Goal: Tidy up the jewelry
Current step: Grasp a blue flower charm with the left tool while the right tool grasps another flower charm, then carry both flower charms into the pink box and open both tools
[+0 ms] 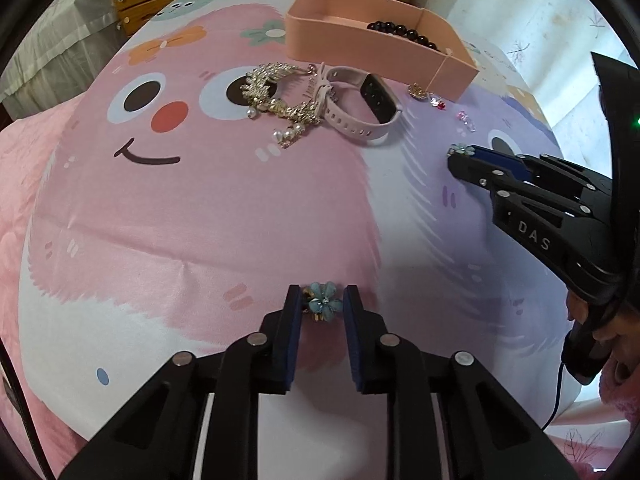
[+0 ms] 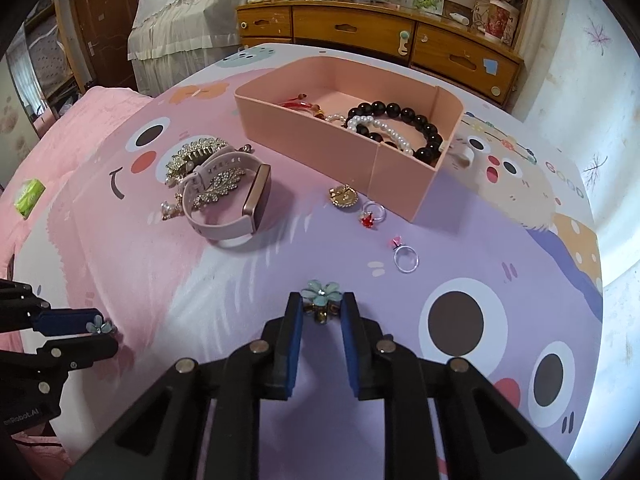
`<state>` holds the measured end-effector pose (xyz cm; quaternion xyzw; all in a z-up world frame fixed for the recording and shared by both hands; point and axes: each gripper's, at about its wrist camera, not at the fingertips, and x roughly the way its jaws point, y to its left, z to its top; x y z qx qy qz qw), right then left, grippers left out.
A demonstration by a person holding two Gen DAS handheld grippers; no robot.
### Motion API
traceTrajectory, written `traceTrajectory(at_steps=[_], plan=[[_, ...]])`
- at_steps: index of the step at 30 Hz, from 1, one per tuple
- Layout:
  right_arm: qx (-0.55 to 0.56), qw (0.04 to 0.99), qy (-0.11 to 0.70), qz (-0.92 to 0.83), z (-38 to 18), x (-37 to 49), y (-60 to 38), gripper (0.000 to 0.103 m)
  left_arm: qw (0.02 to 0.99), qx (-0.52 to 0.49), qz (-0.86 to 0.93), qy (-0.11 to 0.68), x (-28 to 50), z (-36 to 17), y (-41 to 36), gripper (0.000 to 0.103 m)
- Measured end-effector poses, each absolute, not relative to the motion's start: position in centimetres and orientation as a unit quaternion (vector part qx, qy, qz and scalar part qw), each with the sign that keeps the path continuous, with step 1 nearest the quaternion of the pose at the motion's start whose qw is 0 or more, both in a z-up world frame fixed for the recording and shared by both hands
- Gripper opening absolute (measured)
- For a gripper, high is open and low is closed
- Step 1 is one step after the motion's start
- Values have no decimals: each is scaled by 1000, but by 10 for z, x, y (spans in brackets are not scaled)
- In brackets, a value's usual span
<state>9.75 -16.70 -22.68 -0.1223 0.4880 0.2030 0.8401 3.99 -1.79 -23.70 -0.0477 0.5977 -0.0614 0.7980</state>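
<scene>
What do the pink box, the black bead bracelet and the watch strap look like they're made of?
Pink box: probably matte cardboard or thin plastic, given its flat walls and a folded seam at the corner.
Black bead bracelet: polished glass or stone, with bright highlights on each bead.
Watch strap: soft matte silicone or rubber, judging by its punched holes and bend.

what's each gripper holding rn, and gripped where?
Left gripper: blue flower earring, pinched across its petals. Right gripper: matching flower earring, pinched just under the petals.
</scene>
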Motion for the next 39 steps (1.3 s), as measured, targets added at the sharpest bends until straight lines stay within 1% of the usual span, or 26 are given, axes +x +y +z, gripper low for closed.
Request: traceTrajectory(at_steps=[8, 15, 19, 24, 30, 39], plan=[[-107, 847, 477, 208, -218, 99, -162, 19, 801, -39, -71, 593, 46, -231, -15, 16], [-60, 859, 463, 212, -199, 113, -156, 19, 820, -45, -68, 567, 69, -212, -8, 16], [-39, 864, 461, 201, -186, 128, -153, 19, 835, -50, -66, 544, 89, -197, -6, 16], [-15, 883, 432, 184, -166, 144, -157, 19, 854, -56, -81, 512, 120, -175, -9, 16], [-2, 899, 403, 173, -155, 164, -167, 19, 886, -22, -90, 454, 164, -149, -22, 16], [12, 910, 389, 141, -153, 181, -186, 19, 895, -13, -105, 433, 198, -142, -33, 16]])
